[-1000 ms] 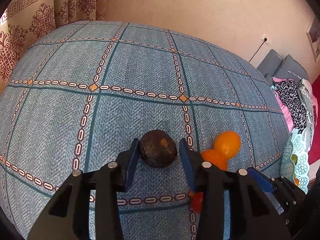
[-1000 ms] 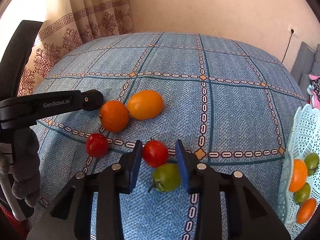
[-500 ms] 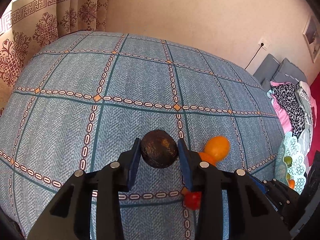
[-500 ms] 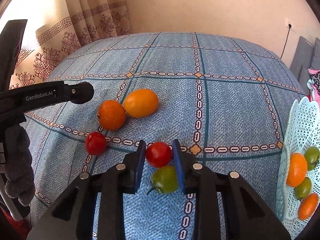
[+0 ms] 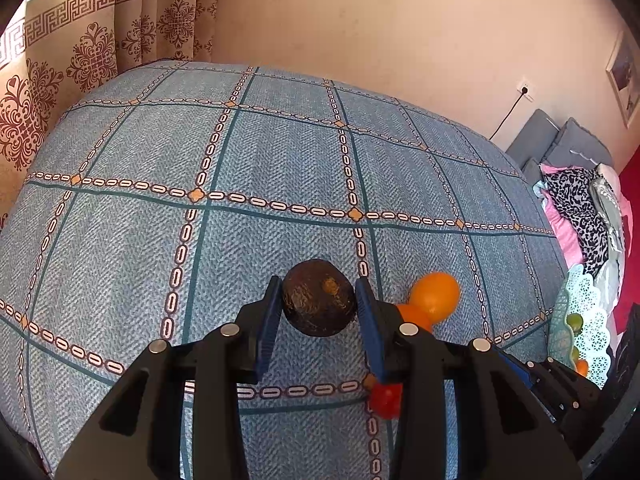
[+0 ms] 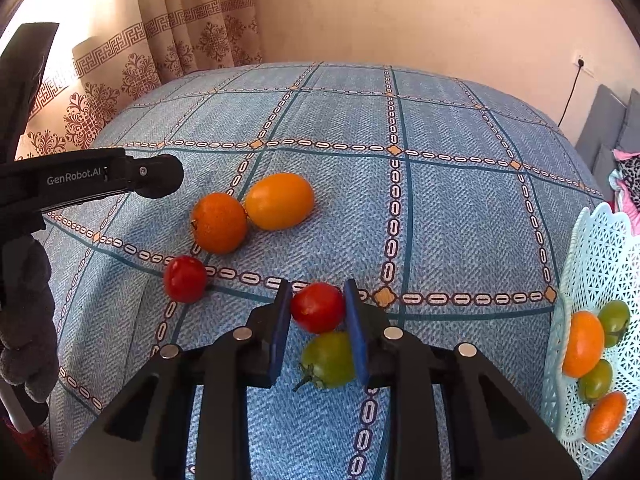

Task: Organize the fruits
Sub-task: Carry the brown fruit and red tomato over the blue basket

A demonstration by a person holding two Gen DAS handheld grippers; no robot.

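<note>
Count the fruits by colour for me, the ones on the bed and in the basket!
Red: 2
Orange: 4
Green: 3
Dark brown: 1
Total: 10

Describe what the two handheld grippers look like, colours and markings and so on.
Both match: the left gripper and the right gripper each have black angular plastic linkages, round silver pivot pins and flat blue pads on the fingers. In the right wrist view, the left one's black body carries white "GenRobot.AI" lettering, and a grey glove shows beneath it. No cables show.
</note>
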